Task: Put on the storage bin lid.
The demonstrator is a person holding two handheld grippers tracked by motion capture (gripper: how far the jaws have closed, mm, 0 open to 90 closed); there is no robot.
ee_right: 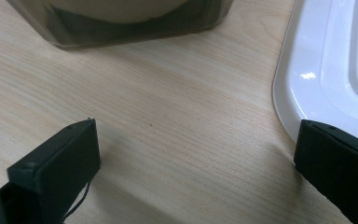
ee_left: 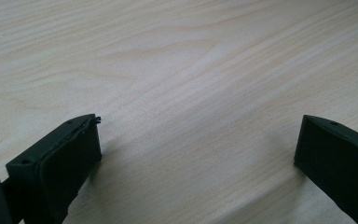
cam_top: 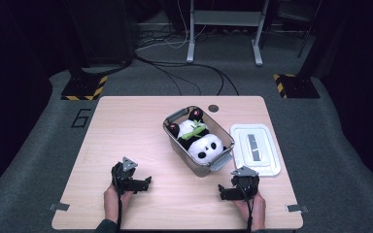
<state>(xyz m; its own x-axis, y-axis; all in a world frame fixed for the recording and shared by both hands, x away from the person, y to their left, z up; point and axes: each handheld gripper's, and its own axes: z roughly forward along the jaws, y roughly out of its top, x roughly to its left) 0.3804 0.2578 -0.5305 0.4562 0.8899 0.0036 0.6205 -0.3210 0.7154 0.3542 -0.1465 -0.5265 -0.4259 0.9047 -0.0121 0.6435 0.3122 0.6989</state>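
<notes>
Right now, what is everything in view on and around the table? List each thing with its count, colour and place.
Table: one, light wood, centre.
Bin: one, clear grey with handles, middle of the table, lid off.
Plush panda: one, black and white with a green bit, lying inside the bin.
Lid: one, white, flat on the table right of the bin.
Stand bases: two, black with yellow stripes, on the floor beyond the table.
Left gripper: black, open, near edge.
Right gripper: black, open, near the lid.

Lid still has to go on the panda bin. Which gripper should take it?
Right. The right gripper sits open just in front of the white lid, whose edge lies beside its jaw. The left gripper, also open, faces bare table, with the bin between it and the lid.
</notes>
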